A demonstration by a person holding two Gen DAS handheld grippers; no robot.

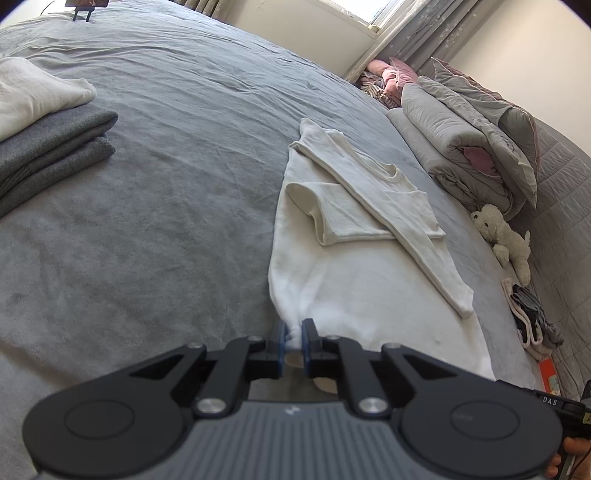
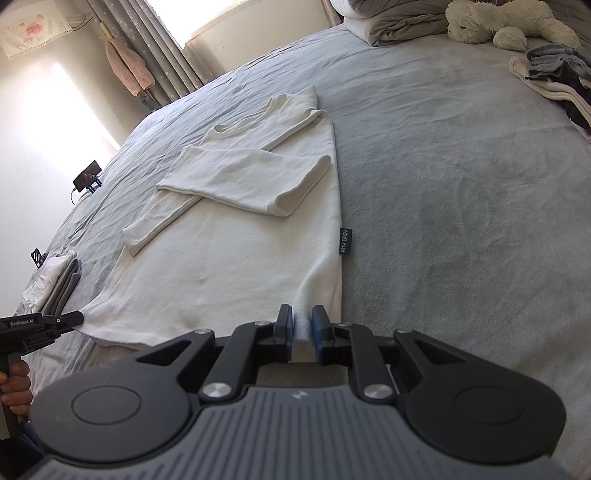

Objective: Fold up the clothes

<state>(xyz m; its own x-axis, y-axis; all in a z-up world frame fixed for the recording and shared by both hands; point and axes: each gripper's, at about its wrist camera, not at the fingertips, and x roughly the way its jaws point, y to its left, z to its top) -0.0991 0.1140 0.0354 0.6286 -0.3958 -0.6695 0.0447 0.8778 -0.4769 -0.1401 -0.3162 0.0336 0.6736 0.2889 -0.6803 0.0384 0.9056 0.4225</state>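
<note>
A cream long-sleeved shirt point(image 1: 369, 273) point(image 2: 236, 251) lies flat on the grey bed, both sleeves folded across its chest. My left gripper point(image 1: 294, 332) is shut on the hem's left corner, white cloth pinched between its blue pads. My right gripper point(image 2: 303, 325) is shut on the hem near the right corner, a ridge of fabric squeezed between its pads. In the right wrist view the left gripper point(image 2: 75, 317) shows at the far left edge, clamped on the other hem corner, a hand below it. A small black label point(image 2: 345, 240) sticks out from the shirt's right side seam.
A folded pile of grey and cream clothes point(image 1: 44, 129) point(image 2: 55, 284) rests on the bed to the left. Rolled grey bedding point(image 1: 465, 147), a white plush toy point(image 1: 506, 236) point(image 2: 506, 22) and a small heap of garments point(image 1: 532, 317) point(image 2: 554, 74) lie on the right. A phone on a stand point(image 2: 88, 175) sits at the far edge.
</note>
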